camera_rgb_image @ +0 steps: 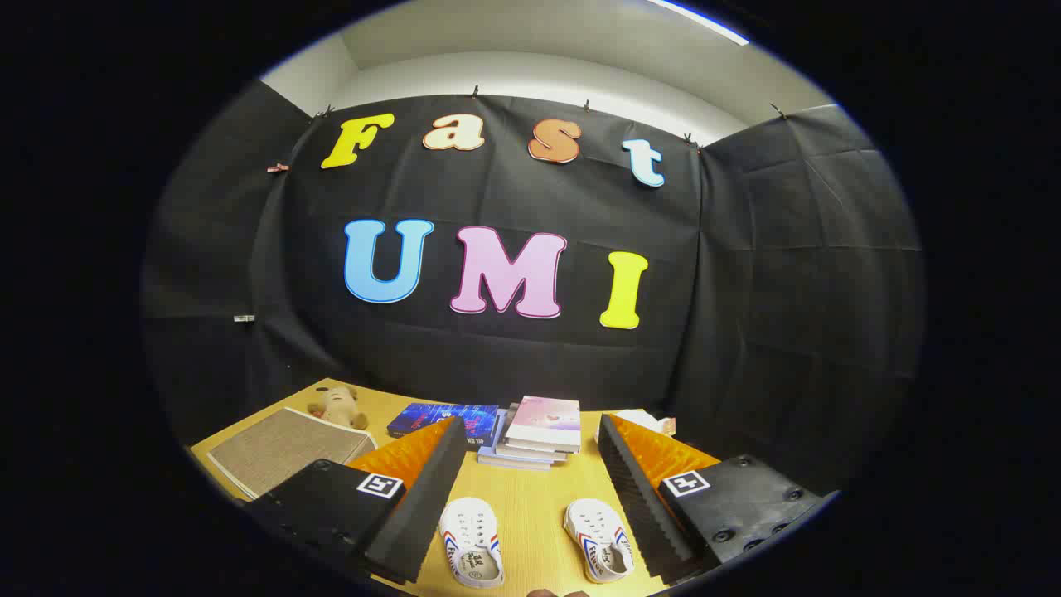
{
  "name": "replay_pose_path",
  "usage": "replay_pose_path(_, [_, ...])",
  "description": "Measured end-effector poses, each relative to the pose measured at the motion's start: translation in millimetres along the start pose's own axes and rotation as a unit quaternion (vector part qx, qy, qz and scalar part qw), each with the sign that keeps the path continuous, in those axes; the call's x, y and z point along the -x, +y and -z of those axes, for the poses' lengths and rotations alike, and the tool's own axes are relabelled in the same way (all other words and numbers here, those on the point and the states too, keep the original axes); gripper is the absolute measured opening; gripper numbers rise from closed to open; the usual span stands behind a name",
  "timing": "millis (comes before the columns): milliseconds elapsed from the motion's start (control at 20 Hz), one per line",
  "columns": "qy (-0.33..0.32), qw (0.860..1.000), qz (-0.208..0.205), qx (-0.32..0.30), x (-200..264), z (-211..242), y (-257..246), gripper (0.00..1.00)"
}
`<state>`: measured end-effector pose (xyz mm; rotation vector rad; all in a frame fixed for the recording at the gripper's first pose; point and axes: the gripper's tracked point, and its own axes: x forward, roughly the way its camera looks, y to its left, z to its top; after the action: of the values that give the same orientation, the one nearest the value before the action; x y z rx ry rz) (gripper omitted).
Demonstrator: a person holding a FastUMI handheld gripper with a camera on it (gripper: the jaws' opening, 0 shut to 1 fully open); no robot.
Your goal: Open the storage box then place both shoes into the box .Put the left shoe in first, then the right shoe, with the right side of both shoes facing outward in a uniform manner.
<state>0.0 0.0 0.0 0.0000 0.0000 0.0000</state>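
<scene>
Two small white shoes with red and blue side stripes lie on the wooden table, toes pointing away from me. One shoe (470,543) lies close to my left finger, the other shoe (599,539) close to my right finger. My gripper (530,452) hangs above the table, open wide, and both shoes sit in the gap between its fingers with nothing held. A flat beige woven panel (278,448), maybe the storage box's top, lies at the left beyond the left finger.
A stack of books (539,431) and a blue book (443,417) rest just ahead of the fingers. A small plush toy (337,405) sits at the far left by the black cloth wall. Something pale (651,421) peeks out behind the right finger.
</scene>
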Motion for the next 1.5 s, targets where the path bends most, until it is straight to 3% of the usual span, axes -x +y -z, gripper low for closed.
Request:
replay_pose_path(700, [0.016, 0.999, -0.035, 0.019, 19.6, 7.8, 31.1, 0.97])
replay_pose_path(1050, [0.047, 0.997, -0.053, 0.006, 5.1, 17.2, 37.5, 0.97])
replay_pose_path(1300, [0.143, 0.981, -0.128, -0.034, -7.3, 60.7, 59.8, 0.98])
replay_pose_path(1500, [0.206, 0.95, -0.215, -0.095, -4.6, 86.7, 90.4, 0.99])
